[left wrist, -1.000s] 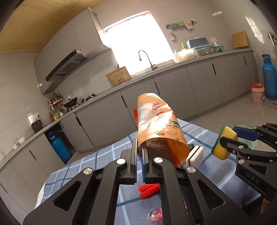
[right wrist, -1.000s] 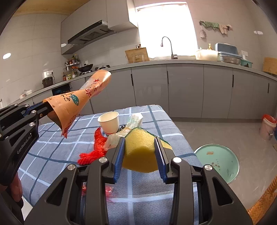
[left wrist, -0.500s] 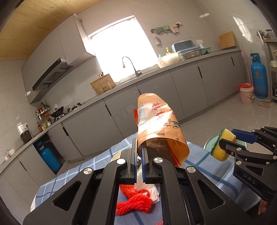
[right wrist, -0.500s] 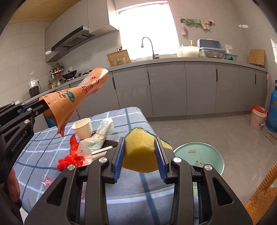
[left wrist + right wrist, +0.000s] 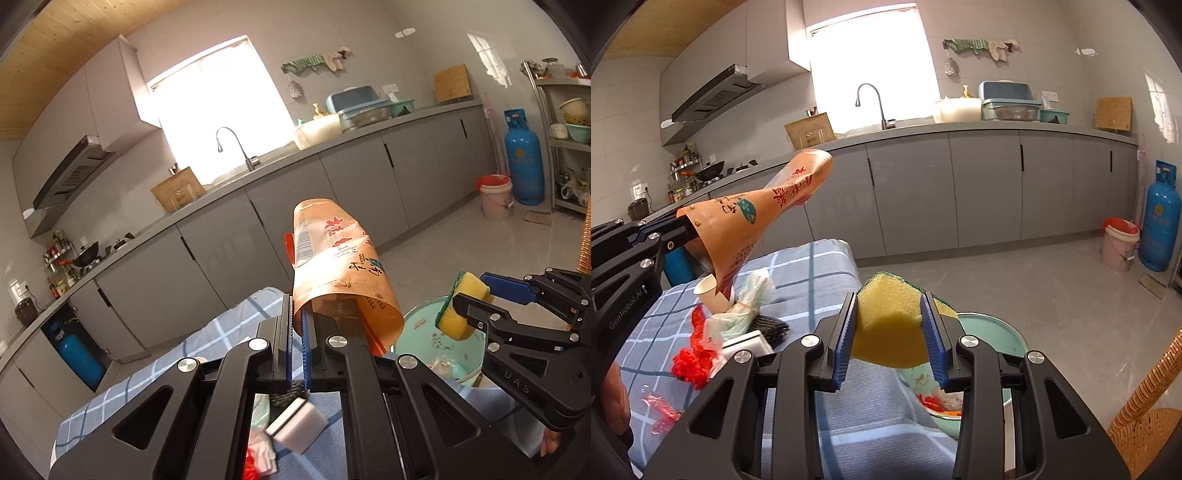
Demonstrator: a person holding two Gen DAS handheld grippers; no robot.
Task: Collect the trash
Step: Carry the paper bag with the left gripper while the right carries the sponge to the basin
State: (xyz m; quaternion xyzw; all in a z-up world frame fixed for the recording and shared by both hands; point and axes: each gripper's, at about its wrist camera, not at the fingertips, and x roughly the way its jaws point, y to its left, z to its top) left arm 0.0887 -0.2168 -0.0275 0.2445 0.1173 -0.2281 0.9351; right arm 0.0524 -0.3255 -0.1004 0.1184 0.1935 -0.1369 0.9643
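Observation:
My left gripper (image 5: 297, 321) is shut on an orange snack bag (image 5: 336, 266) and holds it up in the air; the bag also shows in the right wrist view (image 5: 764, 206). My right gripper (image 5: 890, 328) is shut on a yellow sponge (image 5: 890, 328) with a green back, also seen in the left wrist view (image 5: 461, 306). Both are held above the table's right end, near a teal trash basin (image 5: 993, 332) on the floor, which holds some scraps (image 5: 443, 365).
On the blue checked tablecloth (image 5: 812, 273) lie a paper cup (image 5: 711, 291), a knotted plastic bag (image 5: 746, 306), red netting (image 5: 690, 358), a white eraser block (image 5: 295, 428) and a red wrapper (image 5: 661, 410). A wicker chair (image 5: 1148, 406) stands at right. A blue gas cylinder (image 5: 1160, 221) and pink bucket (image 5: 1119, 243) stand by the cabinets.
Both grippers have moved right, past the table's end, with the bag and sponge in them. The teal basin has come closer beneath them.

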